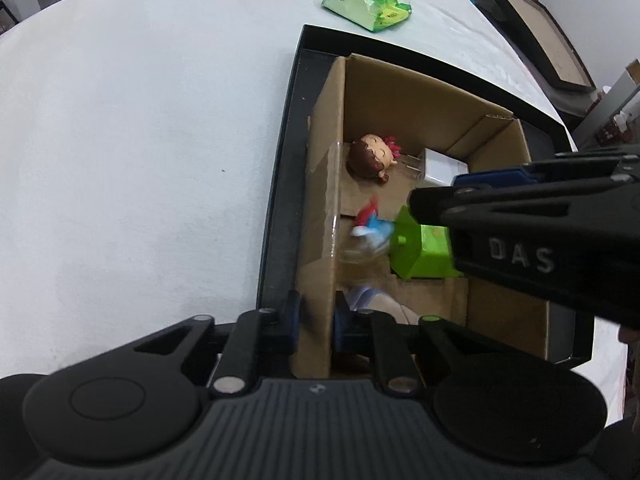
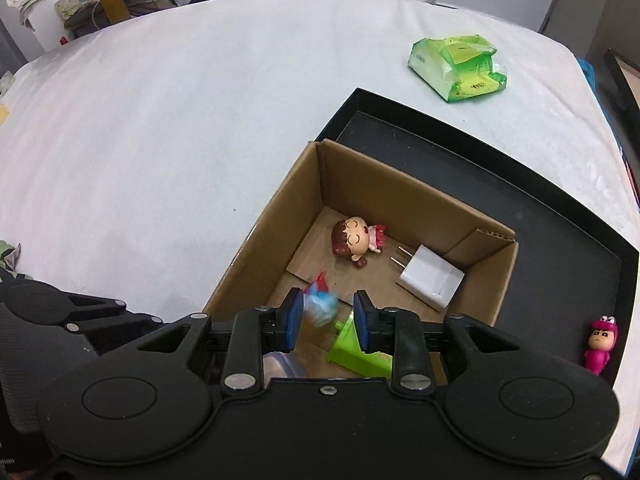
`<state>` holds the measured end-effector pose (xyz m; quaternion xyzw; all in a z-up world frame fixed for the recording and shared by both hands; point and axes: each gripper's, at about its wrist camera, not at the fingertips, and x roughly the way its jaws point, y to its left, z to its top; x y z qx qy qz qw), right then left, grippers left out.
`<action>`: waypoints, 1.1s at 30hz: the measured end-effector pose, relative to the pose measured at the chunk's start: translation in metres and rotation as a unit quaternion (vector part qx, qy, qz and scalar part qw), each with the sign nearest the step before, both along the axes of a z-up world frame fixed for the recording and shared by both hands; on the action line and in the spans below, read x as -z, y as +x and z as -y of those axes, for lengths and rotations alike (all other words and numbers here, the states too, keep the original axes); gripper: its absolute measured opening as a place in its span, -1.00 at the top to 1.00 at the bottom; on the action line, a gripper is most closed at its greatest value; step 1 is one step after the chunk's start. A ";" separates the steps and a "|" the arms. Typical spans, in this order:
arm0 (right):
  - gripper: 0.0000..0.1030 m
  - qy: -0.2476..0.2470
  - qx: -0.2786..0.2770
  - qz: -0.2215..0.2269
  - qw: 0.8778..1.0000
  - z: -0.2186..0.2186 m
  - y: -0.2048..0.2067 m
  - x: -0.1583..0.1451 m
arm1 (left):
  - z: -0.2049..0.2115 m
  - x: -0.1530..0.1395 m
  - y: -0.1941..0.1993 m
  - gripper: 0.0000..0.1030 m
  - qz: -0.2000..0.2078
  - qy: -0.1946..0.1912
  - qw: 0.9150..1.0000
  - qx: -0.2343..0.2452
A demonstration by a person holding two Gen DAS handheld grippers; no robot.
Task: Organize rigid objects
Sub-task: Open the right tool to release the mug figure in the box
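Jaws parted, the right gripper [image 2: 325,320] lets a blurred red-and-blue toy [image 2: 320,304] drop into the cardboard box [image 2: 256,248] — its left wall pinched steady by the left gripper [image 1: 316,320].

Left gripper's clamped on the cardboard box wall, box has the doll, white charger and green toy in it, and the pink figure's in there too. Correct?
Not quite. The pink figure stands outside the cardboard box, on the black tray, as the right wrist view shows. The rest holds: left gripper on the wall; doll, white charger and green toy inside.
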<state>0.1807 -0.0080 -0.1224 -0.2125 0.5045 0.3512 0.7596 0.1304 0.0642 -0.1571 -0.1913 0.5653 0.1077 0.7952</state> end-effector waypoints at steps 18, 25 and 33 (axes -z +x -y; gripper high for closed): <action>0.43 0.027 0.050 0.029 0.998 0.067 0.012 -0.028 | 0.009 -0.001 0.002 0.64 -0.033 0.030 0.999 0.007; 0.41 0.033 0.073 0.026 0.996 0.103 0.016 -0.025 | 0.013 -0.008 0.007 0.33 -0.044 0.044 0.998 0.003; 0.12 0.050 0.117 0.031 0.991 0.140 0.029 -0.014 | 0.022 -0.006 0.015 0.11 -0.050 0.064 0.997 0.011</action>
